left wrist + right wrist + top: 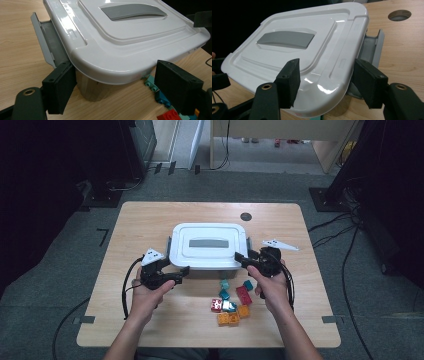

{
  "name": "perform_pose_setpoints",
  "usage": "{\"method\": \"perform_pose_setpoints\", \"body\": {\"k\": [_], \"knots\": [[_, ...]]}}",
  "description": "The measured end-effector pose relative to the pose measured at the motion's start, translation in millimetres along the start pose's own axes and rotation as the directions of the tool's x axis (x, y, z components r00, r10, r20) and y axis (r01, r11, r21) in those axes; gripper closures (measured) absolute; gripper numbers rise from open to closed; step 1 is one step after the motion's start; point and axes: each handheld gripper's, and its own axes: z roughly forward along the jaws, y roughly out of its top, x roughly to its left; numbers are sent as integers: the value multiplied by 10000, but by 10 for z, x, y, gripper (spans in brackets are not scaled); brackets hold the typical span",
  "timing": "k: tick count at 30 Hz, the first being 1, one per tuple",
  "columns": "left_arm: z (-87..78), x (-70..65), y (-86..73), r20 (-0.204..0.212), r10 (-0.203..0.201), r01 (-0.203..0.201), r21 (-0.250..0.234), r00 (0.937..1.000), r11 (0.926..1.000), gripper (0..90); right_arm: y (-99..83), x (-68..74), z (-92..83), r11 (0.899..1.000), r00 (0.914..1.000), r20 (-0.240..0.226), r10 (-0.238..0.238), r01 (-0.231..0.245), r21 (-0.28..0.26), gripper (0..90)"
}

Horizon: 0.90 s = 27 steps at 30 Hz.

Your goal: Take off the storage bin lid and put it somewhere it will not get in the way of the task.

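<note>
White lid (209,245) (grey side latches) | left gripper (181,273) gaping at corner | right gripper (242,258) jaws apart, astride corner

Bricks (231,300) before box (208,246)

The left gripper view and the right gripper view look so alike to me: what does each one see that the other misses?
The left gripper view alone takes in the toy bricks lying by the near corner of the box, with that box's clear wall under the lid. The right gripper view alone takes in the round hole in the table. Both share the white lid with its grey handle, a grey side latch swung outward, and open black jaws at a lid corner.
</note>
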Motion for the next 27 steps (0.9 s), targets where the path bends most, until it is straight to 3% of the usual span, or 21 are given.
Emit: {"method": "perform_pose_setpoints", "body": {"k": [9,15,27], "knots": [[-42,-21,16,-168,-55,53,-121,9998,9999,195,9,-17,-28,9997,9993,-276,243,-245,-83,394],[-66,-30,29,-259,-47,41,-236,9997,9997,208,-11,-13,9,9995,9994,-216,252,-248,203,362],[-146,-83,73,-68,5,-10,-686,10000,9976,214,16,-19,-56,9990,9984,-385,411,-419,-178,384]]}}
